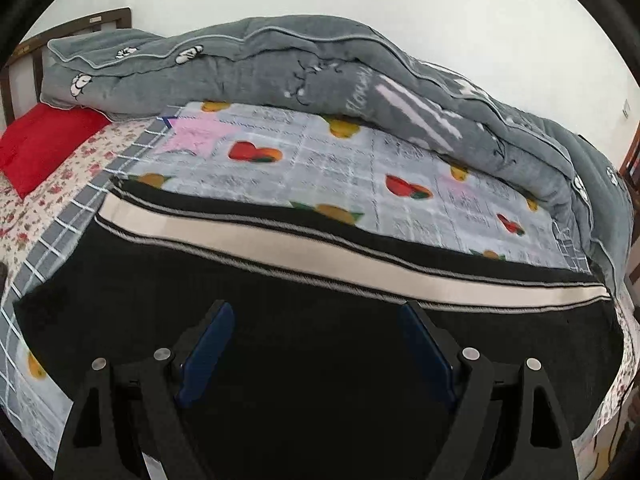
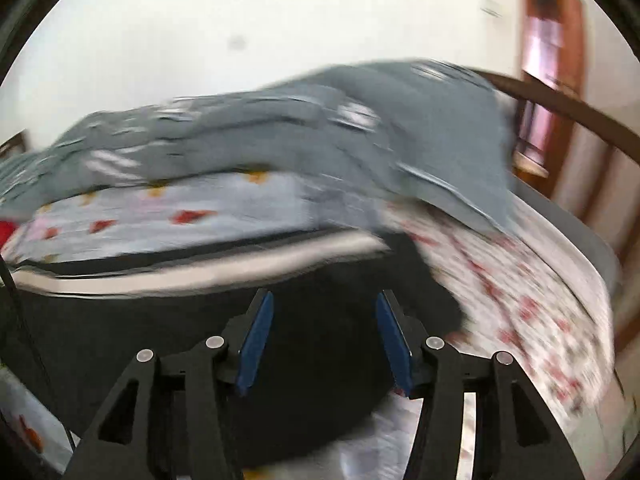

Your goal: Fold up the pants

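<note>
The black pants [image 1: 320, 300] with a cream side stripe [image 1: 280, 240] lie flat across the bed. My left gripper [image 1: 316, 312] is open above the black cloth, with nothing between its blue pads [image 1: 208, 344]. In the right wrist view, which is motion-blurred, the pants [image 2: 200, 320] spread to the left and end at a dark edge on the right. My right gripper [image 2: 324, 300] is open over that end of the pants, holding nothing.
A grey quilt [image 1: 320, 72] is bunched along the far side of the bed. A fruit-print sheet [image 1: 320, 168] covers the mattress. A red pillow [image 1: 44, 144] lies at the left by the headboard. A floral sheet [image 2: 520, 300] and wooden footboard [image 2: 560, 104] show at the right.
</note>
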Demonstrator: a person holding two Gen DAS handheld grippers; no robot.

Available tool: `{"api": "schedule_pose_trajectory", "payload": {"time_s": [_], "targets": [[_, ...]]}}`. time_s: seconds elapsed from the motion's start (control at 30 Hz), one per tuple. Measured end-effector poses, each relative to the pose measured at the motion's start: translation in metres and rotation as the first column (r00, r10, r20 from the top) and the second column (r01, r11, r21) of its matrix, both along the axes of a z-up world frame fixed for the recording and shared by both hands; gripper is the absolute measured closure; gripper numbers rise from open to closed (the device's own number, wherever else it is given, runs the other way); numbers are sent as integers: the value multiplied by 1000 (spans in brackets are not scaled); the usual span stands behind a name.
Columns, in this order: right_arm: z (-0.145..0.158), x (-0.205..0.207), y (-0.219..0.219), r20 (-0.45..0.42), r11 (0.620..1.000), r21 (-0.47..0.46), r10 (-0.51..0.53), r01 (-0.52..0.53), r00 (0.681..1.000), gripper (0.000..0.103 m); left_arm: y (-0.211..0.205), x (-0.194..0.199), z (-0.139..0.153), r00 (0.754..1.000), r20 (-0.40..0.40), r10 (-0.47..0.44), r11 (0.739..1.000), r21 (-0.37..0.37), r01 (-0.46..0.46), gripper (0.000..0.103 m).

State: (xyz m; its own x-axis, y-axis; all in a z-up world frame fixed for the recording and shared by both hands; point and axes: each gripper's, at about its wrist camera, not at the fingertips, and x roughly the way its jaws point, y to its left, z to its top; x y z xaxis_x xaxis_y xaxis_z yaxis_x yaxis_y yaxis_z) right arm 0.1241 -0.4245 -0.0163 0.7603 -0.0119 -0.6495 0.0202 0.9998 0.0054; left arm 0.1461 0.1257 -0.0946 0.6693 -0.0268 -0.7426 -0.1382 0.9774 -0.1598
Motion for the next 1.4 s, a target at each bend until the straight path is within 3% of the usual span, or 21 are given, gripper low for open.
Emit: {"api": "schedule_pose_trajectory", "payload": {"time_s": [0.1,0.2,0.27,0.33,0.5,0.57,0.6,0.73,0.8,0.87,0.97,1.03,1.13,1.23,1.3,1.4], "targets": [[-9,47,51,-33,982,-5,188,-188,982,44,15,6,5,1000,3,24,999,31,-24,18],[-23,93,98,-85,938,-64,335,-341,938,44,33,8,6,999,13,46,998,52,-47,18],[-36,119,123,-118,908,-122,389,-402,914,46,47,8,3,998,18,55,997,56,-55,18],[-52,143,145,-168,876,-174,424,-450,890,54,57,11,0,998,16,67,996,55,-67,18],[-103,173,167,-329,813,-123,508,-570,796,54,82,16,-9,996,10,88,996,27,-89,18],[-111,167,167,-333,794,-111,536,-597,776,68,86,15,-12,996,8,85,996,40,-86,18],[-109,163,167,-332,780,-77,567,-621,754,98,89,15,-13,996,7,84,996,42,-85,18],[-89,151,172,-239,761,-189,577,-620,781,101,101,16,-18,995,6,95,995,36,-95,18],[-77,159,165,-191,793,-128,570,-596,799,100,106,19,-20,994,-2,106,994,41,-106,18],[-84,171,166,-219,806,-92,557,-585,801,100,113,23,-22,990,-16,140,988,66,-139,18],[-120,172,182,-305,792,-165,526,-588,794,100,127,31,-22,983,-23,180,982,62,-179,18],[-116,168,182,-279,802,-176,515,-571,810,96,135,36,-21,980,-22,200,978,61,-198,18],[-108,168,170,-263,839,-118,490,-531,831,91,148,49,-20,977,-1,215,975,57,-214,19],[-102,163,156,-266,856,-132,455,-500,850,88,160,71,-25,969,-9,247,963,109,-245,20],[-97,159,145,-252,864,-142,441,-484,861,87,167,85,-32,967,-19,253,961,123,-249,27],[-90,156,120,-220,900,-162,367,-405,904,80,178,104,-51,950,-82,301,946,148,-287,64]]}}
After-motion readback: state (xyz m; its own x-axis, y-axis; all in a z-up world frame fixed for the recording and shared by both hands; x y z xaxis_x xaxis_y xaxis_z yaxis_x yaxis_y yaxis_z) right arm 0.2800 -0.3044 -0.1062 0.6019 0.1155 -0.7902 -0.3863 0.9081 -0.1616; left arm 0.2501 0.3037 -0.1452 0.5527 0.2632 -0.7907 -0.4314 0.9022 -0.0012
